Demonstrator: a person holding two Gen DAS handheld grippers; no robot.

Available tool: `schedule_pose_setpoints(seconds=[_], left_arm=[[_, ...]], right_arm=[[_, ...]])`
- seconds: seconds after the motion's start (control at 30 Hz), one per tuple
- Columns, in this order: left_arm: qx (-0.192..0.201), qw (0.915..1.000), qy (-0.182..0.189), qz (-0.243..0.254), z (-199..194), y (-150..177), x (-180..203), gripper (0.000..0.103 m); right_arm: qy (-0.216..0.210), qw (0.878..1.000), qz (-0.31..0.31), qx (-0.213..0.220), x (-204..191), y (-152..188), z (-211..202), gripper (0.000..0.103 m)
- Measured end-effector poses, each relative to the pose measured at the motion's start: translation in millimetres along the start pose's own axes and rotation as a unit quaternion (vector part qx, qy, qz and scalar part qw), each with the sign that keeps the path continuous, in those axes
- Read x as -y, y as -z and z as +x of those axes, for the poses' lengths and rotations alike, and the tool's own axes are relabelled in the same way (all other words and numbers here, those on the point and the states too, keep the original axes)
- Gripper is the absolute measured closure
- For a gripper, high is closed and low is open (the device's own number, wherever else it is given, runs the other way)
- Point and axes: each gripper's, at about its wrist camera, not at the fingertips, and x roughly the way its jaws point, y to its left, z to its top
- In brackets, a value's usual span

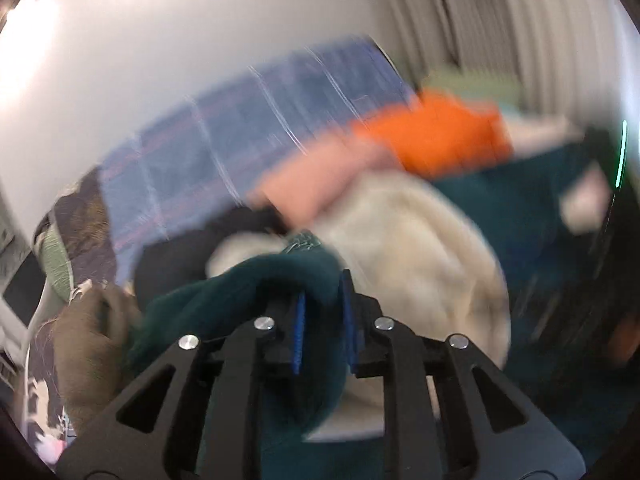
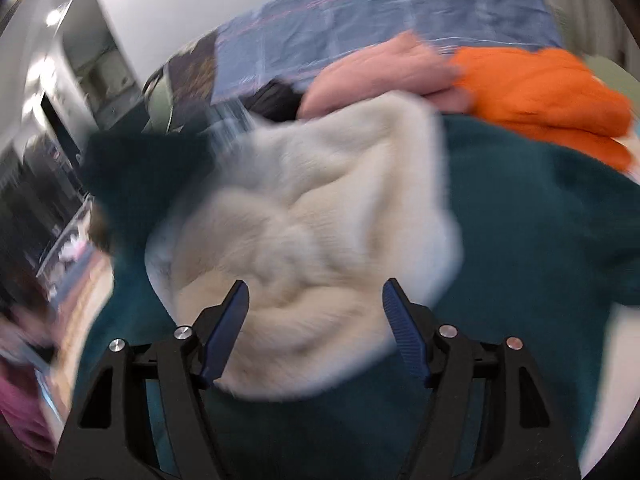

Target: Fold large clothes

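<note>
Two grippers at work: the left gripper (image 1: pixel 323 292) is clenched on a bunched edge of the dark green garment (image 2: pixel 520 220), the right gripper (image 2: pixel 316 300) gapes released over the cream sweater (image 2: pixel 312 216) heaped on it. Best shift that cream heap clear first (blur hides detail), mind the orange garment (image 2: pixel 544 84) and pink garment (image 2: pixel 380 72) toward the bed's far edge.

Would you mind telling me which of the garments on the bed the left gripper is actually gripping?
The dark teal fleece garment: it is bunched between the left gripper fingers; the cream, pink and orange knits lie free.
</note>
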Motion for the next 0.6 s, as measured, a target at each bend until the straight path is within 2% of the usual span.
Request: schedule_pose_setpoints(seconds=[0.13, 0.2, 0.33, 0.4, 0.43, 0.47, 0.6], left_arm=[[-0.015, 0.9990, 0.015, 0.039, -2.2, 37.2, 24.1, 0.064], [-0.011, 0.9994, 0.011, 0.029, -14.5, 48.1, 21.2, 0.054], [-0.007, 0.9997, -0.007, -0.021, -45.4, 65.0, -6.0, 0.049], [-0.009, 0.9980, -0.039, -0.050, -55.6, 75.9, -26.6, 0.049], [-0.011, 0.9967, -0.050, -0.063, -56.6, 80.0, -35.2, 0.049], [-0.017, 0.9944, -0.063, -0.082, -56.7, 85.5, -46.5, 0.049], [-0.063, 0.9758, -0.096, -0.186, -31.8, 114.0, -93.9, 0.067]], right_arm=[[0.034, 0.999, -0.002, 0.021, 27.0, -9.7, -27.1, 0.031], [0.045, 0.999, -0.012, 0.024, 25.1, -14.0, -28.0, 0.031], [0.029, 0.995, -0.091, 0.039, -18.2, -14.8, -25.6, 0.031], [0.029, 0.982, -0.177, 0.052, -64.4, -9.2, -20.6, 0.031], [0.029, 0.978, -0.201, 0.055, -75.8, -7.1, -18.6, 0.031], [0.029, 0.968, -0.242, 0.059, -99.1, -2.6, -14.1, 0.031], [0.019, 0.932, -0.357, 0.061, -171.5, 14.8, 7.1, 0.031]])
